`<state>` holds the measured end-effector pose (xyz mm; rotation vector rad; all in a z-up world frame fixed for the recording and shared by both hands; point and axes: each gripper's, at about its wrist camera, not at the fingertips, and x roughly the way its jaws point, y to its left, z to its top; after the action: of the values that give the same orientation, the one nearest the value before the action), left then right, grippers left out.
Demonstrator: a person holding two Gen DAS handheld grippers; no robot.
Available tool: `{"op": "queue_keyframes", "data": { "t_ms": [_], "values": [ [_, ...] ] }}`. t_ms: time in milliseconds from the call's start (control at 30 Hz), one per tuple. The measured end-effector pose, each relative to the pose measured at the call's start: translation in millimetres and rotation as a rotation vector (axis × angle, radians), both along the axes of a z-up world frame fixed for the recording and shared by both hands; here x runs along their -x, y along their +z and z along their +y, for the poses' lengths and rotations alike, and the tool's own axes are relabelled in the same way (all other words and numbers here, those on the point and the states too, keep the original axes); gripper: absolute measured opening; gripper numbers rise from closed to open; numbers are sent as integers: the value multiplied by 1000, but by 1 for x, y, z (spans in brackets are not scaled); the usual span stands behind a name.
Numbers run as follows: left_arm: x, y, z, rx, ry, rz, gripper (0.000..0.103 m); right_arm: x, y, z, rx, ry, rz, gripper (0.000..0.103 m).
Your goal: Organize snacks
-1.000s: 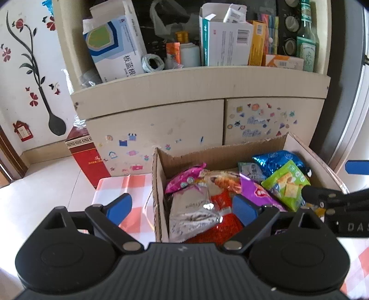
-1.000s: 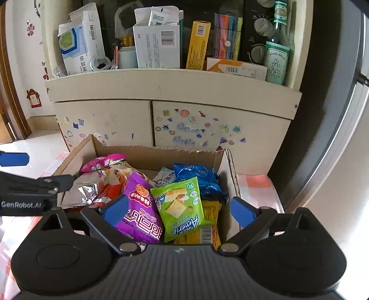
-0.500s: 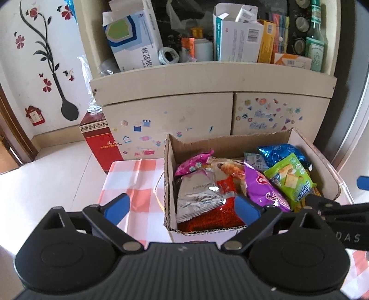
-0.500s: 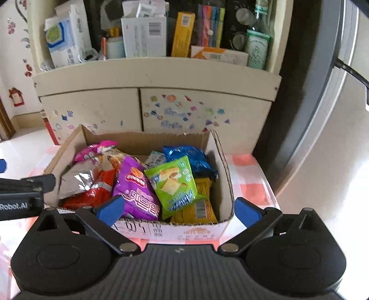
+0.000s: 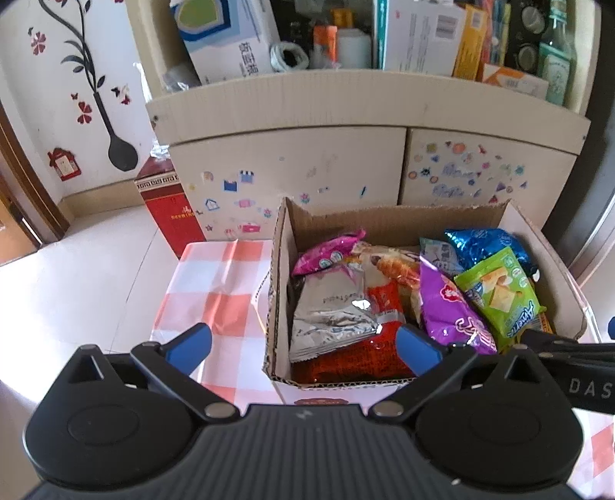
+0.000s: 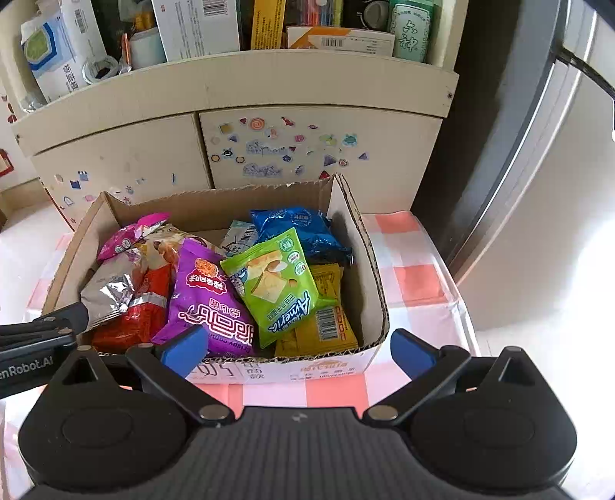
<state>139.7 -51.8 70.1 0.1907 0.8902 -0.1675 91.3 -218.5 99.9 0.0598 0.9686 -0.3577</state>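
Snack packets, shiny foil and plastic, (image 6: 215,292) fill the brown cardboard box (image 6: 369,269).
Left gripper (image 5: 303,342) and right gripper (image 6: 296,352) both hang spread wide, holding nothing, above its near edge.

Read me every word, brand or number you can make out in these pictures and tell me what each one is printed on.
"Amerix" (last letter unclear): green crisp packet in the brown cardboard box.
"Crispy", then blurred: purple snack bag, beside large Chinese characters.
"六神": green glass bottle on the cream shelf.
"DAS", cut off: black arm of the right gripper.
"enRobot.AI", cut off: black arm of the left gripper.
Barcodes, shelf cartons and the box front: too small or blurred.
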Motion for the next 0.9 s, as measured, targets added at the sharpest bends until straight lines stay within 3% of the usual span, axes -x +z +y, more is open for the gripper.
{"op": "queue_keyframes", "data": {
  "t_ms": [600,900],
  "values": [
    [-13,-17,-13,-54,41,63,102,-18,-12,-1,60,16,39,103],
    [-21,-21,-12,-54,73,94,102,-23,-17,-2,39,18,52,103]
  ]
}}
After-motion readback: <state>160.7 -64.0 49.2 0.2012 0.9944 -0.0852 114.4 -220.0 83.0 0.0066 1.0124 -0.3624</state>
